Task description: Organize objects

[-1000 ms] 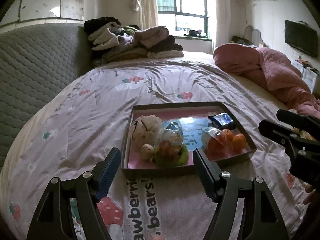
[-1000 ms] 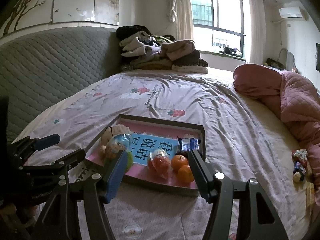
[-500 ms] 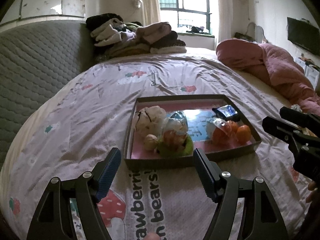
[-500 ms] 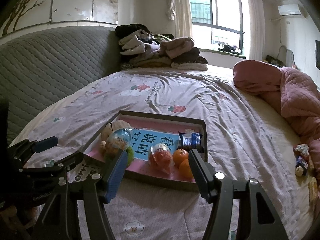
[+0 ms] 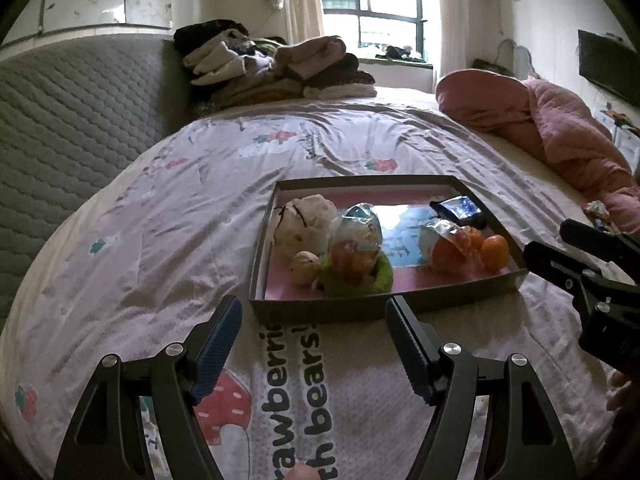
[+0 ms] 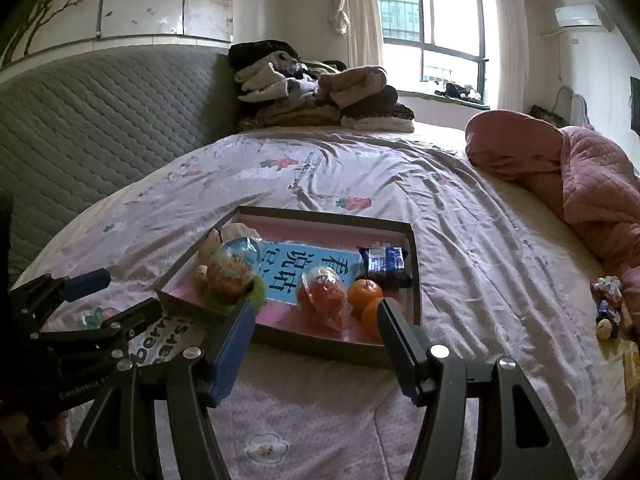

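Bedspread carries my tray (image 5: pixel 384 307), snacks and oranges (image 5: pixel 495 253) gathered inside its edges; both my grippers (image 5: pixel 314 312) (image 6: pixel 316 314) hover wide, empty.

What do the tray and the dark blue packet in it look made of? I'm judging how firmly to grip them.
The tray looks like thin cardboard: matte brown walls with sharp folded corners and a pink printed liner. The dark blue packet looks like glossy plastic or foil film, with crinkles and bright glints; which of the two cannot be told. Both would probably crush under a hard squeeze.
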Tool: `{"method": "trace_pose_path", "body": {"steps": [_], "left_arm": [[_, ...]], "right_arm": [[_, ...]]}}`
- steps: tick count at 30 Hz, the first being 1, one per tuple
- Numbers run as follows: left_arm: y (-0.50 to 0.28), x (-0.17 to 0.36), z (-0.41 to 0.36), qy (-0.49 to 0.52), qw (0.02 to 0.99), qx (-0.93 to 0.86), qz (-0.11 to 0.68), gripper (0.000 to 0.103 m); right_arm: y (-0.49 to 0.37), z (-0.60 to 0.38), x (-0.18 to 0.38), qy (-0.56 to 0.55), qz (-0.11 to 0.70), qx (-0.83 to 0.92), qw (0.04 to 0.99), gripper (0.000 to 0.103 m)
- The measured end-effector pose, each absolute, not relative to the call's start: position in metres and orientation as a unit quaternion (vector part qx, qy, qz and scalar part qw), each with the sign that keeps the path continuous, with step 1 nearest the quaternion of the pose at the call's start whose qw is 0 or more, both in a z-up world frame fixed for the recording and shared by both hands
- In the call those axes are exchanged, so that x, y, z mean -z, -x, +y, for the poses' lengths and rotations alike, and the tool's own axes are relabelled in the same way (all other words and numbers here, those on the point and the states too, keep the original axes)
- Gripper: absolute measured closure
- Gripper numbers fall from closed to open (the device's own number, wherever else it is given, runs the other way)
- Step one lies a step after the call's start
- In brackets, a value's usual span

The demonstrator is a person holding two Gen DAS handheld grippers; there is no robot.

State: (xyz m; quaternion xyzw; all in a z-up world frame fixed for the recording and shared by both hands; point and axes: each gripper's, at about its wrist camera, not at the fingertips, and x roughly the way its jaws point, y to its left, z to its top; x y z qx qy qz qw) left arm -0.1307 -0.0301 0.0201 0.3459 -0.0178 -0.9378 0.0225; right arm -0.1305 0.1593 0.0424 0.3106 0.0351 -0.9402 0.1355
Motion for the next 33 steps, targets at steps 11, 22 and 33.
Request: {"method": "trace_pose_path", "body": {"steps": [11, 22, 33], "left_arm": [[0.127, -0.011, -0.029, -0.349, 0.024, 0.937, -0.015, 0.028], [0.129, 0.012, -0.031, -0.361, 0.027, 0.932, -0.006, 0.028], [0.135, 0.029, -0.031, -0.370, 0.034, 0.928, -0.014, 0.028]], "right_arm": [[0.127, 0.159, -0.029, -0.316, 0.033, 0.939, 0.131, 0.040], [0.127, 0.166, -0.008, -0.325, 0.022, 0.938, 0.121, 0.040], [0.129, 0.169, 0.005, -0.337, 0.023, 0.935, 0.111, 0.040]]}}
